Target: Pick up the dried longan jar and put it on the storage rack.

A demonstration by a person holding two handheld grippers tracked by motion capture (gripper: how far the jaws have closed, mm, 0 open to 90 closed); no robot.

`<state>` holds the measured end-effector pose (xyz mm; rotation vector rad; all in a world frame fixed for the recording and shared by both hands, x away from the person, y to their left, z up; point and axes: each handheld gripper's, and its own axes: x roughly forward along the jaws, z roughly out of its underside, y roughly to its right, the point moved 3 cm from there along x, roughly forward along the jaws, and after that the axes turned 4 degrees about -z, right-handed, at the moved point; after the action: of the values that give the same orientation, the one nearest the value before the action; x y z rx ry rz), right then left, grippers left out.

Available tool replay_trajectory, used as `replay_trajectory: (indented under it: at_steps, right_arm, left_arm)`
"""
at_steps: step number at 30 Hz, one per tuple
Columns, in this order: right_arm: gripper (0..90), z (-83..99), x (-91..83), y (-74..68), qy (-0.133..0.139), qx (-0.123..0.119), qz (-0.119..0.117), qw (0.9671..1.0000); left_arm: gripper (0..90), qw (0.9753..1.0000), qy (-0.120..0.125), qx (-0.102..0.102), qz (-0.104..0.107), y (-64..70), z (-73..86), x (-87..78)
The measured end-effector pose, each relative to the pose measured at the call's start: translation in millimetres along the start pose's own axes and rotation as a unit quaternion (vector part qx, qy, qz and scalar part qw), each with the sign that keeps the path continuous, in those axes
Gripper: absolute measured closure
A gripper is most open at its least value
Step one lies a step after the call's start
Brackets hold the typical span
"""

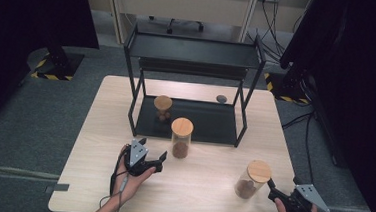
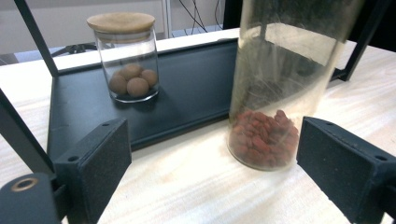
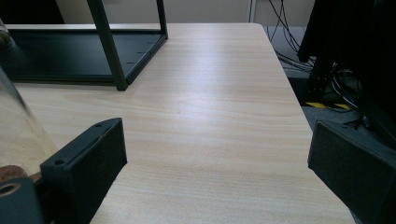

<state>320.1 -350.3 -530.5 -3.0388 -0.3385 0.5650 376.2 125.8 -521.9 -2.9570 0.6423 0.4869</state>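
Three glass jars with wooden lids are in the high view. A short jar of brown balls (image 1: 162, 108) (image 2: 126, 60) stands on the lower shelf of the black rack (image 1: 210, 122). A tall jar of reddish bits (image 1: 181, 138) (image 2: 264, 93) stands on the table before the rack. My left gripper (image 1: 162, 163) (image 2: 210, 172) is open just left of it, and the jar lies ahead between the jaws, untouched. A third jar with brown contents (image 1: 252, 179) (image 3: 14, 126) stands at the front right. My right gripper (image 1: 271, 189) (image 3: 215, 168) is open beside it, holding nothing.
The black rack has an upper shelf (image 1: 192, 49) overhanging the lower one, and thin posts (image 3: 107, 42). A small dark object (image 1: 221, 98) lies on the table behind the rack. The table's right edge (image 3: 299, 107) is close to my right gripper, with cables on the floor beyond.
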Motion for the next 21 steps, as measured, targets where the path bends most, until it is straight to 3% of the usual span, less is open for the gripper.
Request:
replay_trajectory:
  at_steps: [21]
  right_arm:
    - [4.8, 0.0, -0.1, -0.2, 0.000, -0.001, 0.000, 1.0000]
  left_arm:
    - [9.9, 0.9999, -0.009, -0.010, 0.003, 2.0, 13.8, -10.6]
